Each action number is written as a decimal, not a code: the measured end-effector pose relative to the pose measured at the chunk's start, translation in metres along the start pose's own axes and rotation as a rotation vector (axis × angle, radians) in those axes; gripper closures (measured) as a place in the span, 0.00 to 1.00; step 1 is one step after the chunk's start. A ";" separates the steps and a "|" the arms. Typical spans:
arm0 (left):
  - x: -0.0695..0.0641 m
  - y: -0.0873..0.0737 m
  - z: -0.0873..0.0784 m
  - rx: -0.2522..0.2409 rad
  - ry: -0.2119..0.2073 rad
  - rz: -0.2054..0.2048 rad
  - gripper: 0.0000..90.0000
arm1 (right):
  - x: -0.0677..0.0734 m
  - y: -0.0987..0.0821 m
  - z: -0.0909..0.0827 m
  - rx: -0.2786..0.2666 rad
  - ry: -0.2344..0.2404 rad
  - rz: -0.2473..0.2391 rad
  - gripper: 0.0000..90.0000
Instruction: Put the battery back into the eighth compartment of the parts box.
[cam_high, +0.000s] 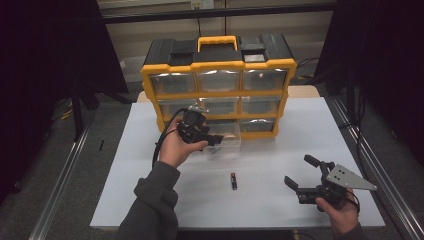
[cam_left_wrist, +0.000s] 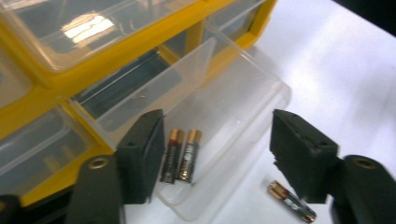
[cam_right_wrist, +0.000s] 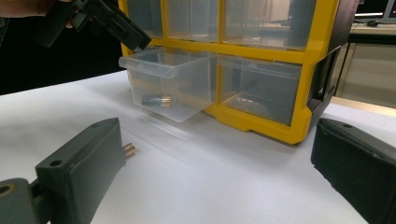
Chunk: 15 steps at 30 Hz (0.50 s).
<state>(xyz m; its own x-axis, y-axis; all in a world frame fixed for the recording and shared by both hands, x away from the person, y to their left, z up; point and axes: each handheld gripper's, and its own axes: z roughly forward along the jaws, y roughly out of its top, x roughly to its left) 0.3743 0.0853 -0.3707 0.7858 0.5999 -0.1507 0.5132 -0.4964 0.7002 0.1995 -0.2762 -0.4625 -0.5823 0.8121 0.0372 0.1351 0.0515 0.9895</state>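
A clear plastic drawer (cam_left_wrist: 261, 88) stands pulled out of the bottom row of a yellow and black organizer (cam_high: 218, 65). Two small batteries (cam_left_wrist: 180, 156) lie side by side on the drawer's floor. My left gripper (cam_left_wrist: 217, 128) hovers over the drawer, open, with nothing pressed between its pads. In the high view it (cam_high: 216, 140) sits at the drawer's front. A third battery (cam_high: 233, 181) lies on the white table, also visible past the drawer's rim (cam_left_wrist: 292, 201). My right gripper (cam_high: 299, 170) rests at the front right, open and empty.
The organizer's other clear drawers (cam_right_wrist: 261, 88) are pushed in. The white table top (cam_high: 280, 150) ends in a metal rail (cam_high: 370, 165) on the right, with dark curtains on both sides. A black cable (cam_high: 162, 137) loops from the left gripper.
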 end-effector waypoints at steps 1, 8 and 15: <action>-0.002 -0.001 0.000 -0.014 -0.011 -0.012 0.37 | 0.000 0.000 0.000 -0.001 0.000 0.000 0.02; -0.009 -0.007 -0.001 -0.013 -0.034 0.010 0.28 | 0.000 0.000 0.000 0.000 -0.001 -0.001 0.02; -0.016 -0.014 -0.003 -0.028 -0.068 0.024 0.25 | 0.000 0.000 0.000 0.000 0.000 -0.001 0.02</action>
<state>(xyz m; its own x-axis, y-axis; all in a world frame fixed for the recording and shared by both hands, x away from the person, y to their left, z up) 0.3536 0.0841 -0.3757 0.8198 0.5436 -0.1802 0.4848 -0.4913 0.7235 0.1994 -0.2759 -0.4625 -0.5822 0.8123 0.0357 0.1340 0.0525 0.9896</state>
